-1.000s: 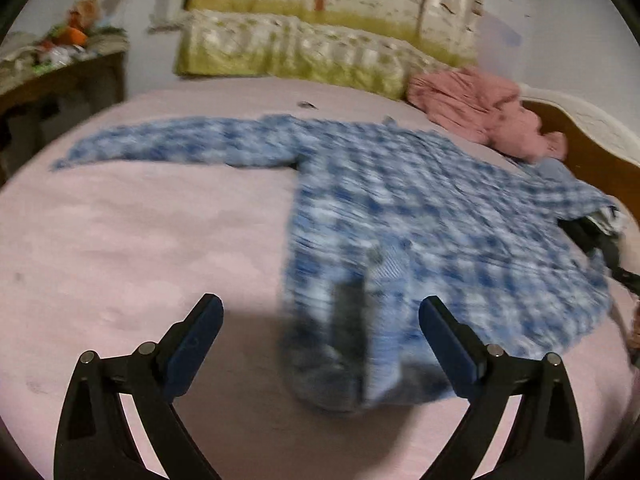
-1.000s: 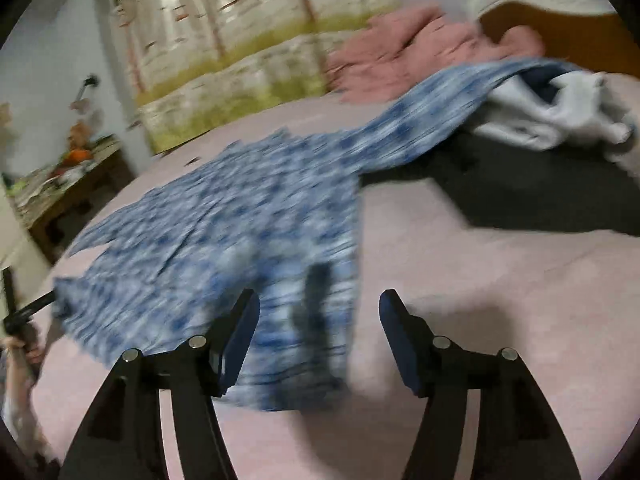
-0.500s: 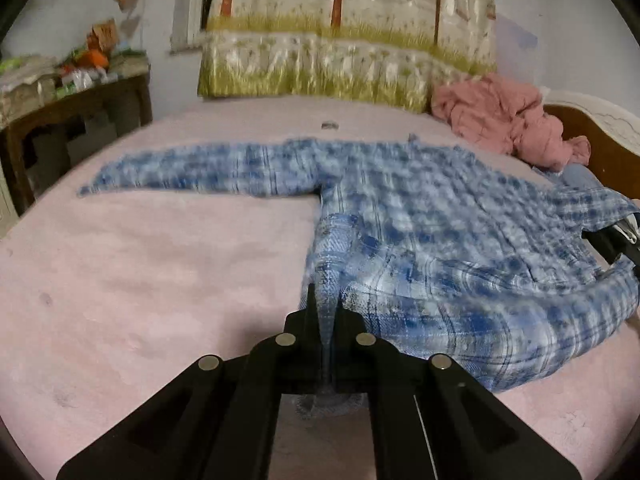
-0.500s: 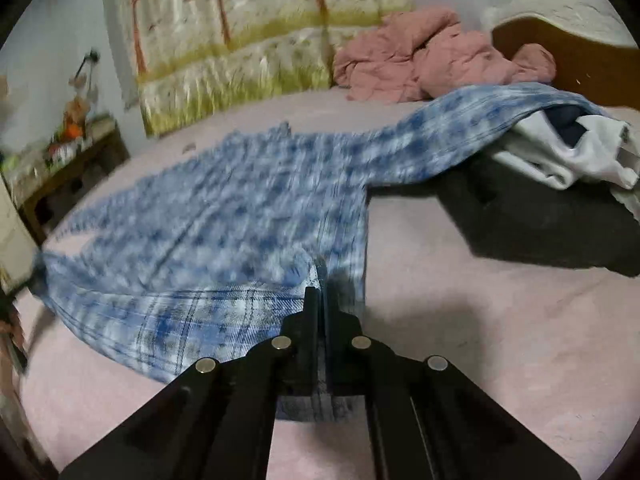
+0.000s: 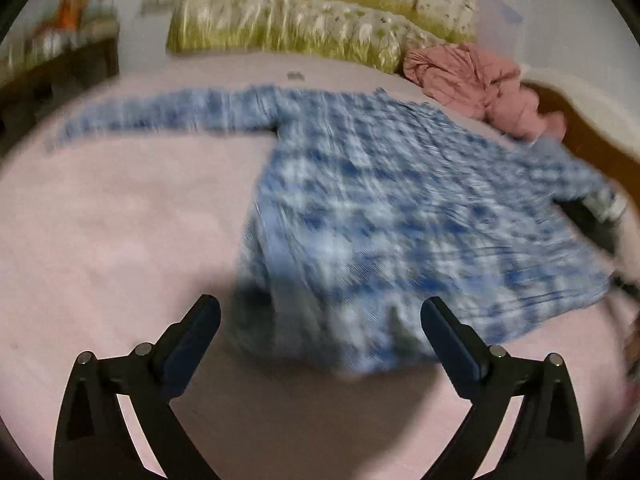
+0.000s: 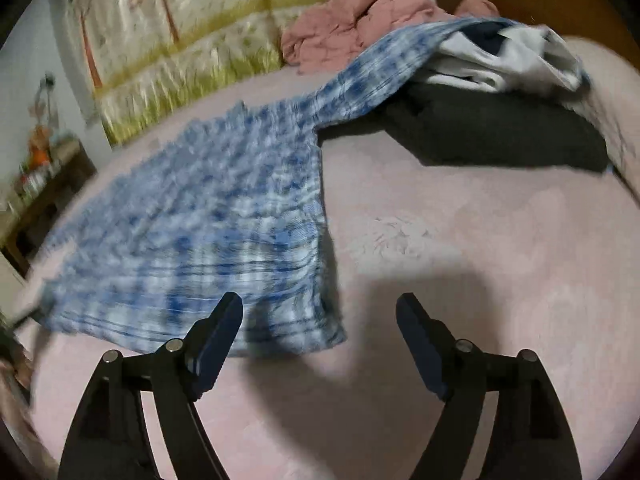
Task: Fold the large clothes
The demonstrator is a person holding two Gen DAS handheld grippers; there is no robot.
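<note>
- Blue plaid shirt (image 5: 400, 208) lies spread on the pink bed (image 5: 100, 220).
- Your left gripper (image 5: 320, 320) and right gripper (image 6: 320, 320) have just opened; both empty.
- Smoothing appears done; next, regrip a sleeve.

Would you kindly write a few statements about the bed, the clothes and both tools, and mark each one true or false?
1. The blue plaid shirt lies spread on the pink bed cover. True.
2. The left tool is clamped on the shirt's hem. False: it is open, its fingers apart with nothing pinched.
3. A crumpled pink garment sits near the headboard. True.
4. The right tool holds a white towel. False: it is open and empty above the shirt's corner.
5. One shirt sleeve drapes over a pile of white and dark clothes. True.
</note>
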